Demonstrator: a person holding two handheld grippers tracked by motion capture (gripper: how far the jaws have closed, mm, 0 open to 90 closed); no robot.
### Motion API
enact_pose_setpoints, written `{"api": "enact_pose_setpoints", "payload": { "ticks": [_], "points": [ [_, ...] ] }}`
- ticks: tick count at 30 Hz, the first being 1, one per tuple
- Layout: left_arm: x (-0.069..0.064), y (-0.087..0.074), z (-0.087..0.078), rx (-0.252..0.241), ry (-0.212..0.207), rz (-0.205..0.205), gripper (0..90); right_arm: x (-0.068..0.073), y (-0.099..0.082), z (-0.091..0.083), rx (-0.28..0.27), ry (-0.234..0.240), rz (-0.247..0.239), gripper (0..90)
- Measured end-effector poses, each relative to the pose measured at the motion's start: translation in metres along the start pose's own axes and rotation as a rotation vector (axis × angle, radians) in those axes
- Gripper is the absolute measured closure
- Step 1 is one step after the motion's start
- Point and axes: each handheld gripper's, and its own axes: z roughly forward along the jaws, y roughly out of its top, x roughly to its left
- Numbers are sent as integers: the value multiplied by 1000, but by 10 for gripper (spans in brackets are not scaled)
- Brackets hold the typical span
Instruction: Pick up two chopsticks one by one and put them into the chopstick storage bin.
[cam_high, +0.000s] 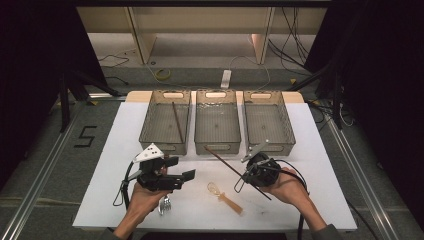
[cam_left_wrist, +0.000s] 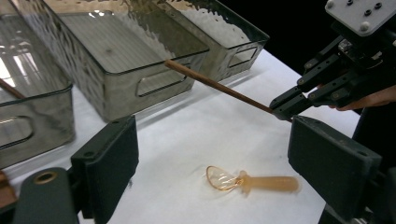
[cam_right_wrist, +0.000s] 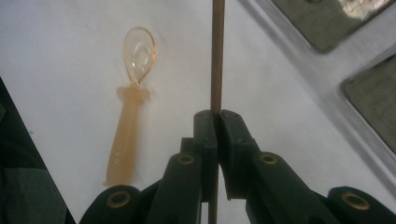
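Here the right gripper (cam_right_wrist: 217, 122) is clamped on a chopstick (cam_right_wrist: 216, 56), held off the table with its tip near the middle bin (cam_high: 217, 125). Next, probably, carry it to the left bin (cam_high: 165, 122), where another lies. The left gripper (cam_left_wrist: 212, 149) gapes empty above the spoon (cam_left_wrist: 252, 181).

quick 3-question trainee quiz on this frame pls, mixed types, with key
1. True or false: the right gripper is shut on the brown stick.
2. Which lies on the white table between the two hands: A) a fork, B) the orange spoon, C) a cup?
3. How many clear bins stand in the row at the back, and which already holds a stick?

Key: 1 true. 2 B. 3 three; the left bin. The left gripper is open and holds nothing.
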Motion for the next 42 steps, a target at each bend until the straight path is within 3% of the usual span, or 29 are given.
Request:
{"api": "enact_pose_setpoints", "payload": {
  "ticks": [16, 20, 30, 39, 42],
  "points": [
    [-7, -1, 23, 8, -12, -57, 163, 19, 25, -4, -96, 19, -51, 862],
    [-5, 1, 27, -12, -20, -100, 165, 23, 32, -7, -134, 21, -71, 862],
    [-9, 5, 36, -21, -23, -124, 165, 36, 41, -7, -171, 28, -95, 862],
    [-5, 6, 36, -45, -51, -162, 220, 42, 46, -7, -194, 29, -126, 862],
    [-3, 6, 35, -58, -70, -183, 298, 45, 48, -6, -210, 29, -134, 862]
  ]
}}
